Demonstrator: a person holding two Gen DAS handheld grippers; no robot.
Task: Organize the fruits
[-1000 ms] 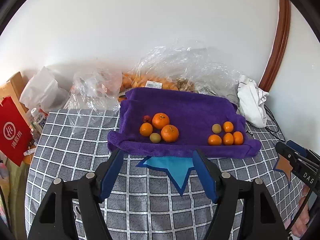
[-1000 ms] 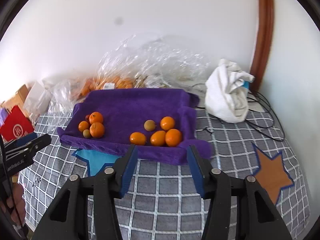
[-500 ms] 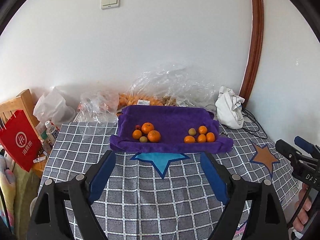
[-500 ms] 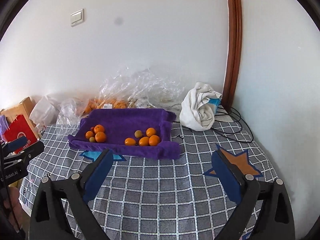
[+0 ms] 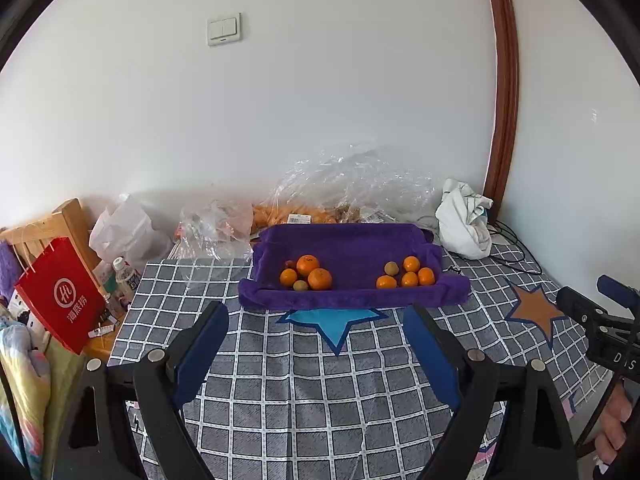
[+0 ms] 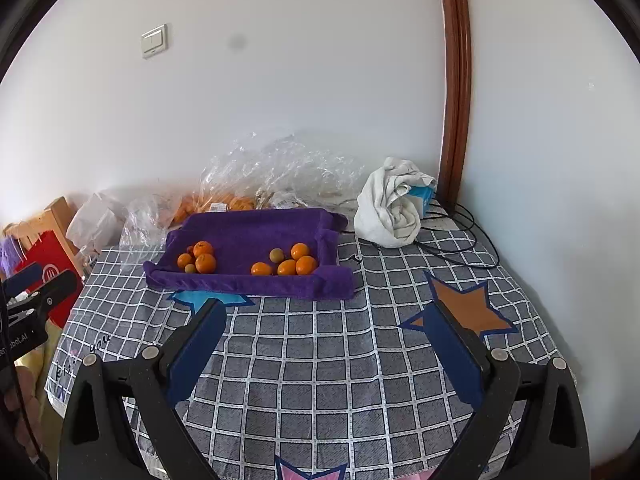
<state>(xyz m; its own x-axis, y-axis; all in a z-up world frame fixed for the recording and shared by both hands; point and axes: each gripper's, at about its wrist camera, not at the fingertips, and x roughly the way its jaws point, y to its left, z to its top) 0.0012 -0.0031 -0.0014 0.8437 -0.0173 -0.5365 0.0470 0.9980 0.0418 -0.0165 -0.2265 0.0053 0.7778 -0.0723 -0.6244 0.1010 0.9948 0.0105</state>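
Note:
A purple cloth tray [image 5: 352, 298] sits at the far side of the checked table [image 5: 320, 380]. It holds two fruit groups: oranges with small greenish fruits on the left [image 5: 308, 274] and small oranges with one greenish fruit on the right [image 5: 408, 274]. The tray also shows in the right wrist view [image 6: 248, 282], with the left group [image 6: 200, 260] and the right group [image 6: 288, 264]. My left gripper [image 5: 316, 328] is open and empty, well short of the tray. My right gripper [image 6: 324, 324] is open and empty, also back from it.
Clear plastic bags with more oranges [image 5: 296, 210] lie behind the tray. A white cloth bundle [image 6: 392, 208] and black cables [image 6: 460, 240] are at the back right. A red paper bag [image 5: 60, 296] and bottles [image 5: 126, 276] stand off the table's left edge.
Both grippers have pulled back and up from the tray, so it looks smaller and farther. Both jaws have opened wider. The fruit has not moved.

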